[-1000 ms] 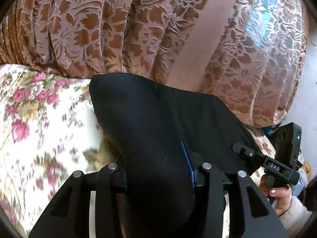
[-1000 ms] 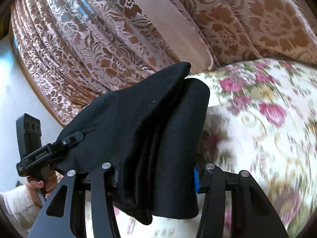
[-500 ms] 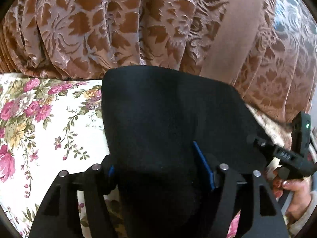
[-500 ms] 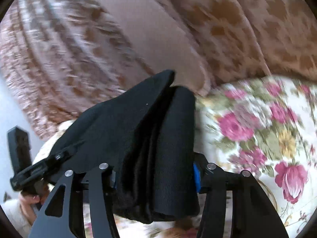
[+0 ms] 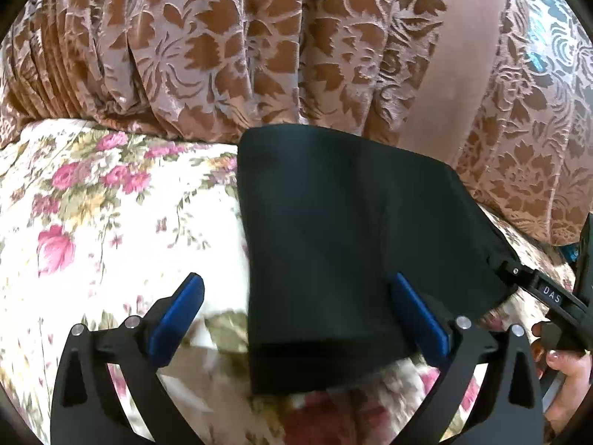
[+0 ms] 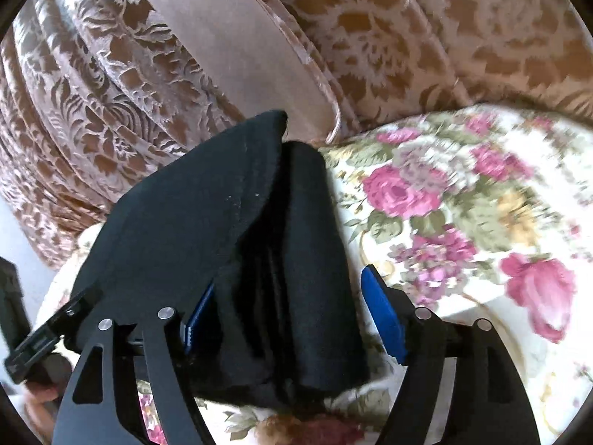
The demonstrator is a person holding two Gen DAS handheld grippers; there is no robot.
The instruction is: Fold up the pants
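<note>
Both grippers' jaws have just been opening: left gripper gapes wide, right gripper stands apart, each straddling the folded black pants lying on the floral bedspread below brown curtains; "DAS" label legible

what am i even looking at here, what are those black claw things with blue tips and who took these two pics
The claws are two hand-held grippers; a person squeezes one in each hand, and a fisheye camera on each looks out along its fingers. One picture is from the left gripper, the other from the right gripper. Folded black pants lie on a flowered bedcover, with a brown patterned curtain behind. Both sets of jaws have just been opening: the pants sit between the blue pads, released and no longer pinched.
</note>
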